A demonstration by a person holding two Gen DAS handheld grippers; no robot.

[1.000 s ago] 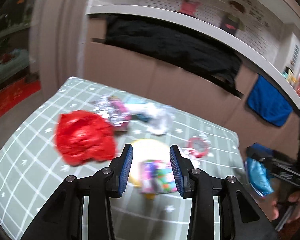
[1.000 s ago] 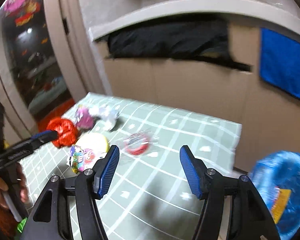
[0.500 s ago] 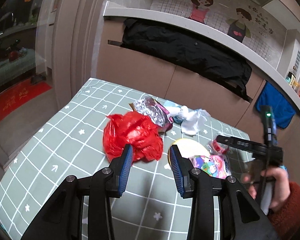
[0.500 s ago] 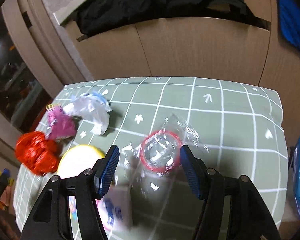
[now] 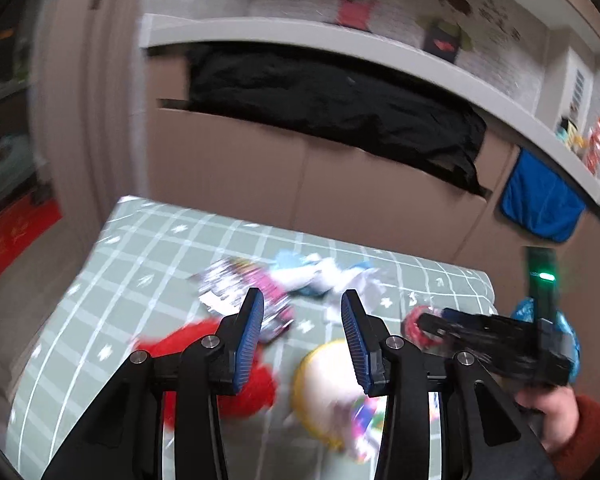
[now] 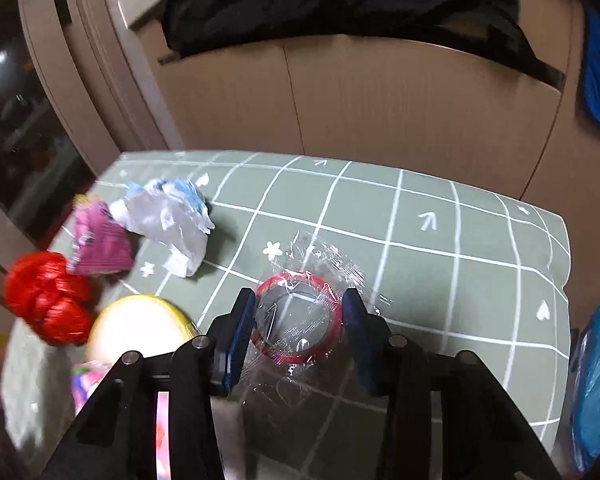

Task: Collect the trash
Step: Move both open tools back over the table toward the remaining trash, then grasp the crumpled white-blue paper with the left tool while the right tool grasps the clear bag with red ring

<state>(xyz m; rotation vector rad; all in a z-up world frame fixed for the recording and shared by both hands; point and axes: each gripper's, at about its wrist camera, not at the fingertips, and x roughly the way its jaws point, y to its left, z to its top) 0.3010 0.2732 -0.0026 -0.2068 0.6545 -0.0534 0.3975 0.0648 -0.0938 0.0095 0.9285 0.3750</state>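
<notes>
text: none legible | wall sticker (image 5: 496,12): writing blurred | tablecloth (image 6: 428,220): arrows, stars, hearts only

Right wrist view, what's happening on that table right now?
A person is clearing trash off the green checked table with two handheld grippers. The right gripper has its fingers on either side of the clear wrapper with a red ring, not visibly clamped yet. The left gripper is open and empty above the table. The red plastic bag, pink wrapper, white crumpled wrapper and yellow lid lie uncollected.
</notes>
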